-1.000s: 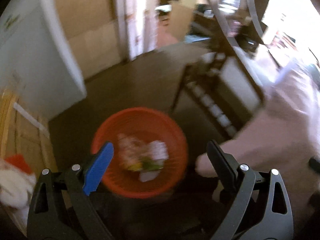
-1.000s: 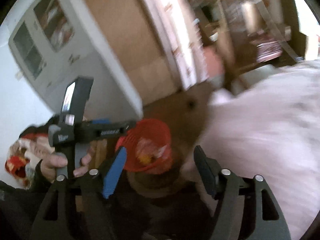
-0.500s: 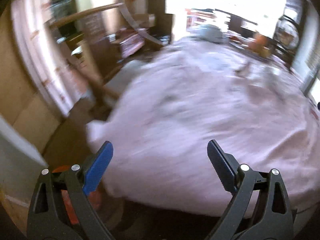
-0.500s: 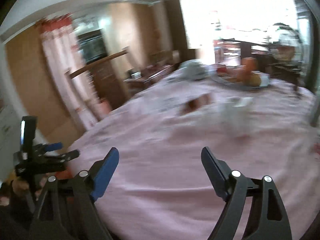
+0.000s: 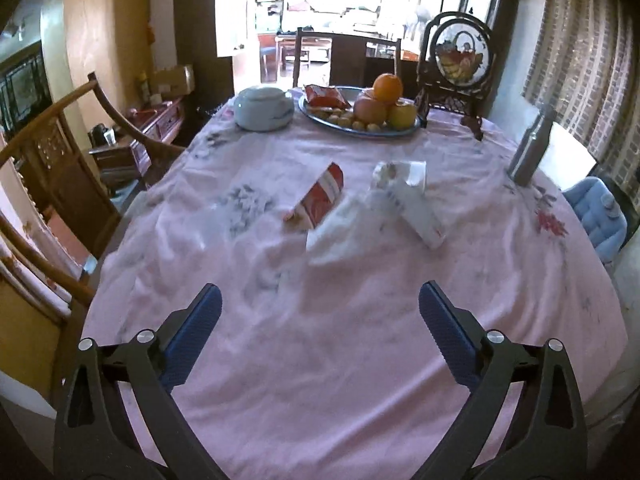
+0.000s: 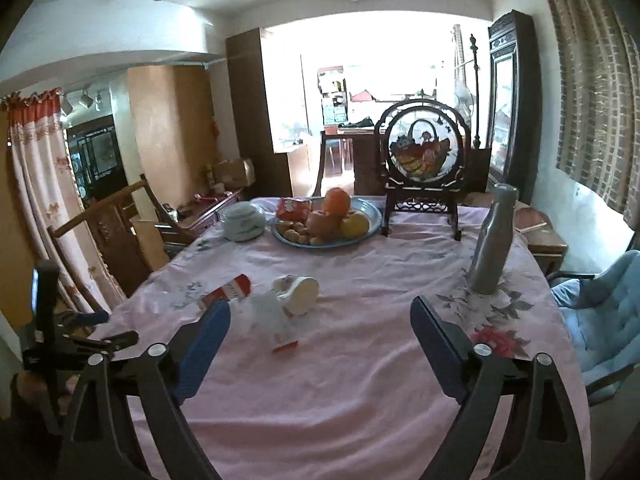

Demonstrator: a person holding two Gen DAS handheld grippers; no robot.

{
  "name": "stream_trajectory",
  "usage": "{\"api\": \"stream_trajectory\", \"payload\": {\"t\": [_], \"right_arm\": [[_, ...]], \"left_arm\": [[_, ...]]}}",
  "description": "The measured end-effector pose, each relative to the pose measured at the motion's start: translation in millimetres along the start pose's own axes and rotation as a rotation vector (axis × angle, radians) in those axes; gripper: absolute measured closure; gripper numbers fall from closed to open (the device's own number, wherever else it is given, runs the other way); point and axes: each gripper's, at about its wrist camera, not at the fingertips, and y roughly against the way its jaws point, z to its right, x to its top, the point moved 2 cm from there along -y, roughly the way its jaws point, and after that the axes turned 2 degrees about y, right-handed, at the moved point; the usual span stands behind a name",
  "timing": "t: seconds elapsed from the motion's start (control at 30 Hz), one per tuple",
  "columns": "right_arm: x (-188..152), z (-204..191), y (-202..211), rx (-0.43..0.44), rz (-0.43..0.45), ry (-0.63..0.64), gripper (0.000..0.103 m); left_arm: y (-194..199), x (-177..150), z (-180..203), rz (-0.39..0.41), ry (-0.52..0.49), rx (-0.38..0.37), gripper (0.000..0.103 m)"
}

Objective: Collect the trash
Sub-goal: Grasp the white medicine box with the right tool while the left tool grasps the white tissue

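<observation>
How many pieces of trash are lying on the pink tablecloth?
3, clustered mid-table: a red-and-white carton on the left, a white wrapper nearest the grippers, a white carton on the right. More may hide underneath.

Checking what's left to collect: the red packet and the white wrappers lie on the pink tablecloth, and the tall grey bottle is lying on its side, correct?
Not quite: the tall grey bottle stands upright, as the right wrist view shows. The red packet and white wrappers do lie on the pink tablecloth.

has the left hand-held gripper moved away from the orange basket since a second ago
Yes. The left hand-held gripper has swung up from over the basket on the floor and now faces across the pink tablecloth; the basket is out of view.
</observation>
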Motion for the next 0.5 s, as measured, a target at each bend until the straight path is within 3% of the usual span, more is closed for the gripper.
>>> {"api": "stream_trajectory", "payload": {"t": [0.2, 0.33, 0.5], "right_arm": [[-24, -19, -131, 0.092, -0.262, 0.021, 0.012], [-37, -48, -198, 0.093, -0.375, 0.135, 0.012], [-63, -76, -253, 0.085, -0.467, 0.237, 0.012]], "left_arm": [[-47, 0, -4, -0.091, -0.007, 0.033, 0.007], [-80, -7, -6, -0.155, -0.023, 0.042, 0.007], [-102, -11, -11, -0.201, -0.016, 0.038, 0.007]]}}
